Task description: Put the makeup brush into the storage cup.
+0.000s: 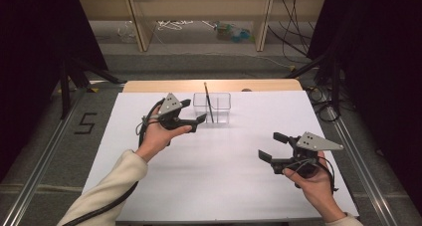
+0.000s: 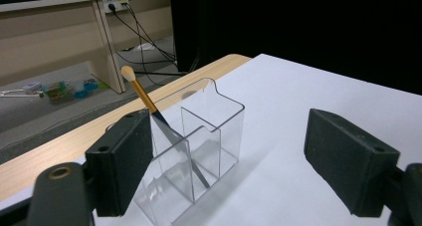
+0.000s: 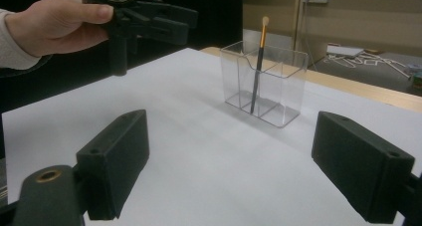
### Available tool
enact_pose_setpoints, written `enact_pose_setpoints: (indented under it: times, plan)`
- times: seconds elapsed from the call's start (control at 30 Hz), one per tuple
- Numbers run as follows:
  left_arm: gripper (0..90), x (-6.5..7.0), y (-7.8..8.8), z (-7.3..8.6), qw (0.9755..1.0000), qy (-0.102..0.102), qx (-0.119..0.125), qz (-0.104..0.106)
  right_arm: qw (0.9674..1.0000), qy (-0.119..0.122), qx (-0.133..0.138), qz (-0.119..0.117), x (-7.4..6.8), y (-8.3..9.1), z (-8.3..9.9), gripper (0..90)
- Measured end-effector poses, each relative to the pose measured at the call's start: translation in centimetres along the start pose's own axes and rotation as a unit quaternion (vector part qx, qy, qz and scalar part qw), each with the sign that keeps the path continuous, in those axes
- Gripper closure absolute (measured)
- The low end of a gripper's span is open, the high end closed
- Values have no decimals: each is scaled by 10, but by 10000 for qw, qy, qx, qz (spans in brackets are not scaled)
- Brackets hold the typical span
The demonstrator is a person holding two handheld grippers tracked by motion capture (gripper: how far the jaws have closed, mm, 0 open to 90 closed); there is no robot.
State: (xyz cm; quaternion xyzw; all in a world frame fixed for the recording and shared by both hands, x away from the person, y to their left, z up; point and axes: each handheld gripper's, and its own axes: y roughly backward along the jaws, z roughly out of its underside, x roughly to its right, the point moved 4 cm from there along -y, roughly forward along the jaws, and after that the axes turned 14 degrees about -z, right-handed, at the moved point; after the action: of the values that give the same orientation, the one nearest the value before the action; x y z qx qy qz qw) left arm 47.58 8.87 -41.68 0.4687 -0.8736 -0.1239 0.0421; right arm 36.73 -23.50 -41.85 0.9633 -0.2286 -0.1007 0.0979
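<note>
Clear organizer (image 1: 219, 108), brush (image 1: 208, 102) leaning inside

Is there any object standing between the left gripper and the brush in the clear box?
Nothing visible blocks it. The left gripper, its fingers open and empty, is just beside the clear box, where the brush leans, head up. Bare white table lies around.

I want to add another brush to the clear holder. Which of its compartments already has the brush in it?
The brush stands in the compartment of the clear holder that lies at the left in the right gripper view, leaning against the divider; the one beside it is empty.
</note>
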Motion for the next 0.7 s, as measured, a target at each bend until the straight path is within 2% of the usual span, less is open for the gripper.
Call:
enact_pose_setpoints:
  times: [0.03,0.37,0.63,0.67,0.7]
  plan:
    - [190,0,3,0,10000,18,25,12,9999,-131,-40,-25,-2,0,0,159]
    - [187,4,32,8,9999,-82,60,118,9998,-169,-29,-46,-1,1,0,159]
    - [184,9,51,22,9999,-28,-14,155,9999,-129,-27,14,0,2,0,159]
    - [184,9,53,23,9998,-19,6,176,10000,-16,16,30,2,2,0,159]
    - [184,9,55,24,9999,-27,-13,150,10000,-9,16,32,2,2,0,159]
